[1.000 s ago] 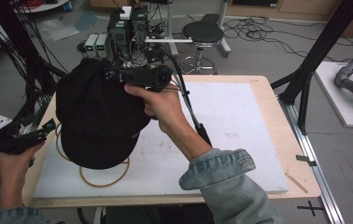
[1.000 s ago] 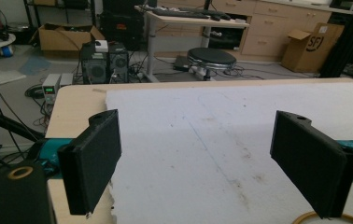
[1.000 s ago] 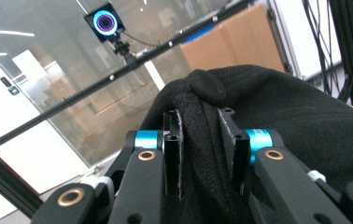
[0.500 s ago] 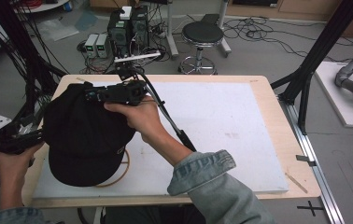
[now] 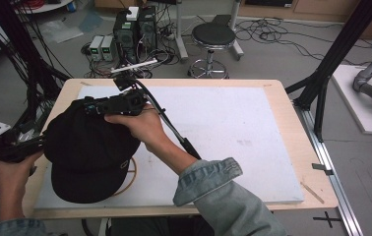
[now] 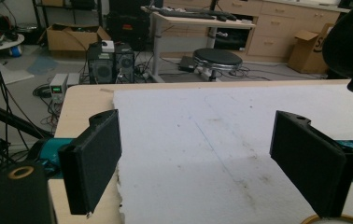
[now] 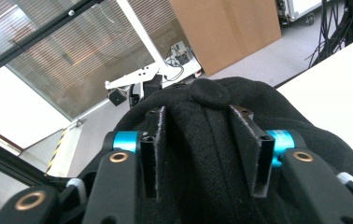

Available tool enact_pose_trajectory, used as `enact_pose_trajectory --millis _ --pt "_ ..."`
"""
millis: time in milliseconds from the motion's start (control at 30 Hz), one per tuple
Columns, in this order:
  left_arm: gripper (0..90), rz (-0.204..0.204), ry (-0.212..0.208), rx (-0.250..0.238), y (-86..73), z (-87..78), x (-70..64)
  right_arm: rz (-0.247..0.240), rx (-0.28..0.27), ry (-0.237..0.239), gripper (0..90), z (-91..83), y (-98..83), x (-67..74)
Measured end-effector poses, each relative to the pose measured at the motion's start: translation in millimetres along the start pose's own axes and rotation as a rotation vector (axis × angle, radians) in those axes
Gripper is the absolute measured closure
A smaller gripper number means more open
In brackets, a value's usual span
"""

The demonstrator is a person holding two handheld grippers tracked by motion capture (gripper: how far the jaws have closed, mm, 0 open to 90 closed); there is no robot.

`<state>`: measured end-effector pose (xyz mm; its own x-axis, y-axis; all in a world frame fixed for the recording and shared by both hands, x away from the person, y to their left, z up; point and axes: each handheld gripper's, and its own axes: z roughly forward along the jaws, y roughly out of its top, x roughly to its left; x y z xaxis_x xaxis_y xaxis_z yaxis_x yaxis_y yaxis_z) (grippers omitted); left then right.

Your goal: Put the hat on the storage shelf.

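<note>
The black fabric baseball cap [image 5: 88, 157] lies over the near-left corner of the white foam board [image 5: 233, 128], partly covering a thin tan ring [image 5: 127, 177] — the board's right half is bare. The right gripper [image 7: 202, 149] sits on the cap's crown, jaws just been opening, cloth between them. The left gripper [image 6: 212, 158] waits at the table's left edge, jaws wide apart, holding nothing. Beyond the far edge — a round black stool [image 5: 212, 37].

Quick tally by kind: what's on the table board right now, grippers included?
Black cap: 1
Tan ring under the cap: 1
White foam board: 1
Grippers: 2, the left gripper with jaws wide apart on nothing, the right gripper over the cap's crown, jaws just opening
Total: 5
</note>
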<state>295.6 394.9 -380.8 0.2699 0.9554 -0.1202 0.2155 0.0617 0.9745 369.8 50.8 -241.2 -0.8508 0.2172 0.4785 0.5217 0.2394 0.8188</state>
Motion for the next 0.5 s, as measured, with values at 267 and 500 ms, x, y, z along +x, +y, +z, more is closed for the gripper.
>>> enact_pose_trajectory --millis 267,500 --pt "17.0 -0.004 0.003 -0.004 0.2 0.0 -0.3 -0.006 0.037 -0.015 42.2 0.9 -1.7 -1.8" --pt "17.0 -0.003 0.006 -0.002 -0.5 -0.5 1.0 -0.043 -0.035 -0.104 34.9 -19.0 -1.0 -3.8"
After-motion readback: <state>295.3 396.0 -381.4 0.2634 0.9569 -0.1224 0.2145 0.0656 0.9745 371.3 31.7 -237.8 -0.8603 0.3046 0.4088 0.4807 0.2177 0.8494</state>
